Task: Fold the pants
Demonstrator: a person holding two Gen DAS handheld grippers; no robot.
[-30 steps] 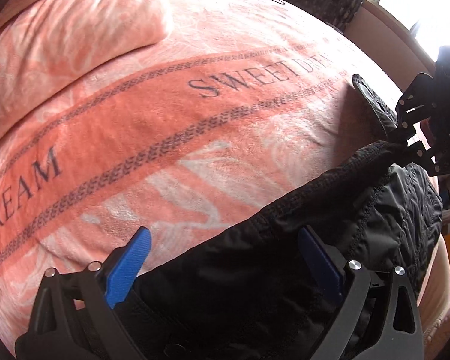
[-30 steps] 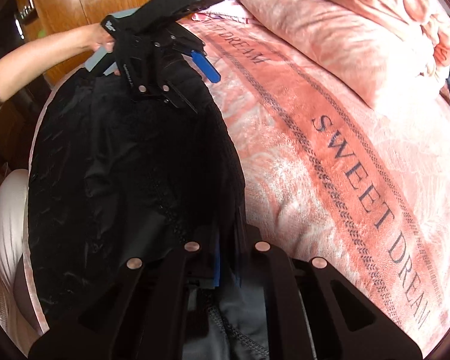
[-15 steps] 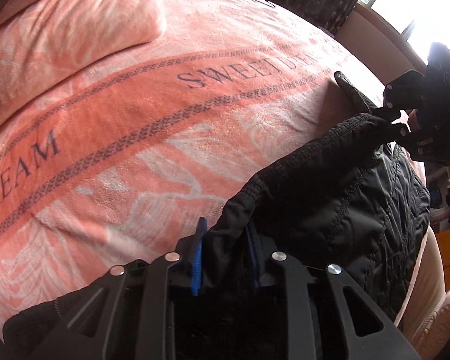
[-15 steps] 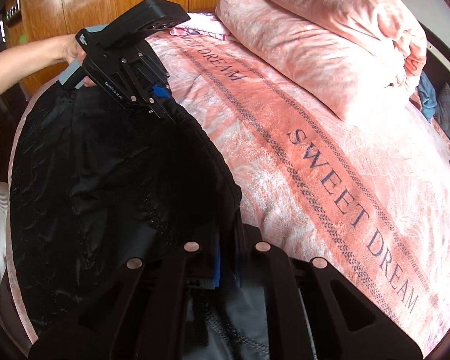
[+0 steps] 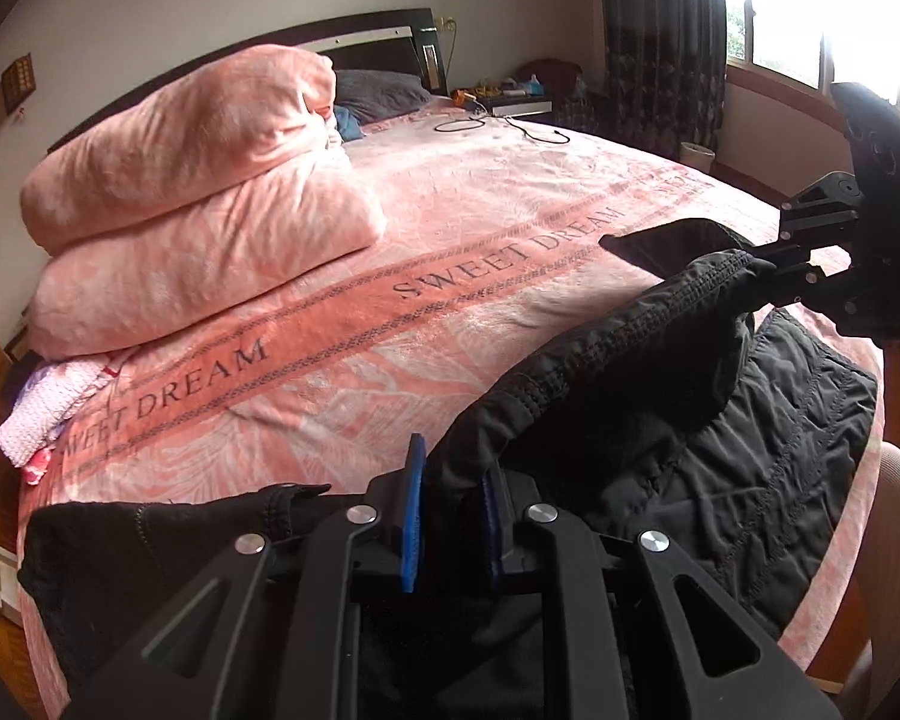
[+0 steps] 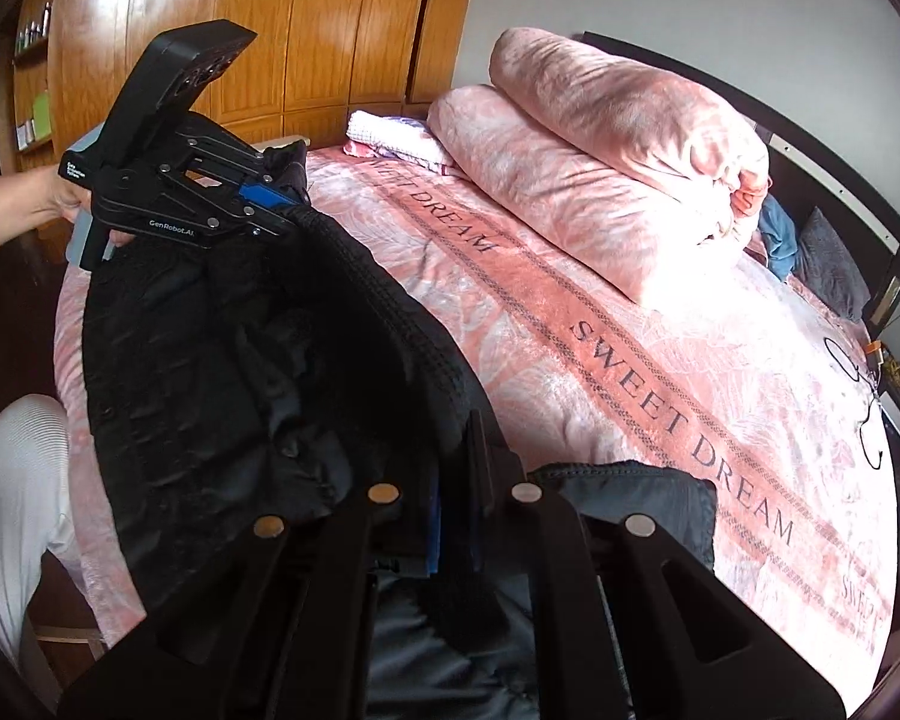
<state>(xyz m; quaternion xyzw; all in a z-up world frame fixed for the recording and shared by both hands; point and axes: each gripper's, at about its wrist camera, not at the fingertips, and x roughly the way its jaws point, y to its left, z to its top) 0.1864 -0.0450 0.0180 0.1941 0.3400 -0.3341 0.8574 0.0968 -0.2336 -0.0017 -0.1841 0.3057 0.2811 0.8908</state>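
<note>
Black pants, lifted at the waistband above the near edge of the bed, lower part draped down over the blanket. Left gripper clamped on one end of the waistband, blue pads pressing the fabric. Right gripper clamped on the other end, band stretched between the two. Behind, a folded pink quilt stacked near the headboard. Beside the bed, a wooden wardrobe; opposite, a window with dark curtains.
</note>
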